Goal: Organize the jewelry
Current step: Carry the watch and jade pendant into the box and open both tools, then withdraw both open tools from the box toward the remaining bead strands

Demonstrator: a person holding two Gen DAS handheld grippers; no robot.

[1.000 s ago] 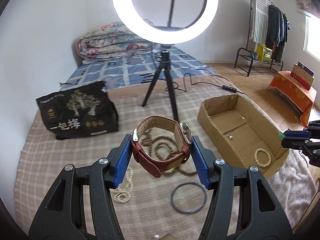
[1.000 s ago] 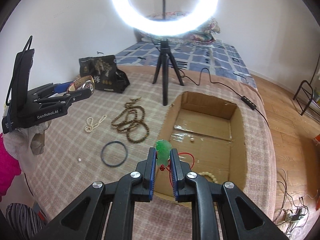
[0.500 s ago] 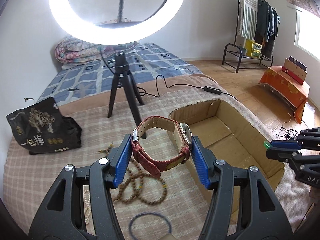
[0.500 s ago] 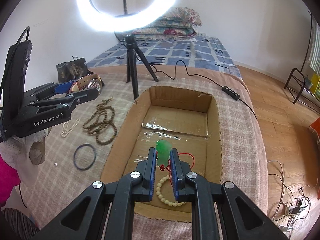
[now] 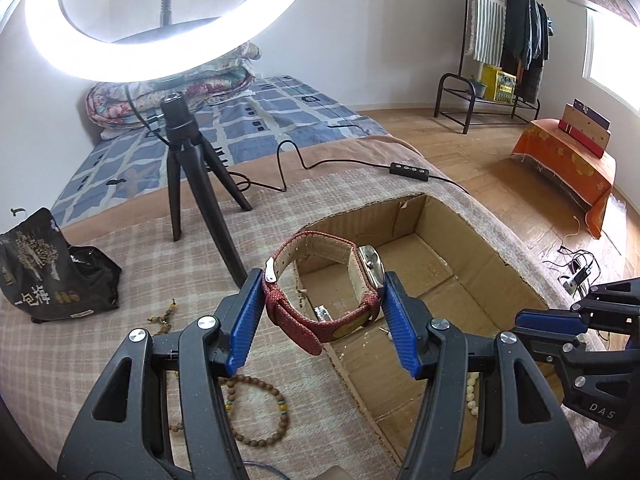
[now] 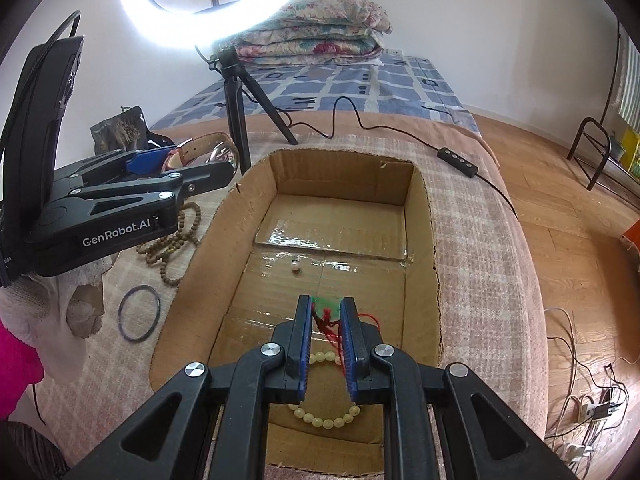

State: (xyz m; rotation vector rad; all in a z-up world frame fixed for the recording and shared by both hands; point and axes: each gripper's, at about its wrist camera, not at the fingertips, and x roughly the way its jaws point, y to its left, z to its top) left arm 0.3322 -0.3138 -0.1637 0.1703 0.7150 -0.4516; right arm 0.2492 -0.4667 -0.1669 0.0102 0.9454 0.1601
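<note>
Pretty bright room overall, the ring light [image 5: 160, 20] up top is totally blown out to white in both views, and there's daylight glare from the window [image 5: 612, 60] at far right. Fisheye bends everything near the edges with dark corners. Tape on the cardboard box [image 6: 328, 236] floor throws shiny reflections; focus is sharp, shadows soft.

Home bedroom: mattress [image 5: 280, 120], folded quilt [image 6: 320, 36], clothes rack [image 5: 508, 40], wood floor [image 5: 480, 152].
</note>
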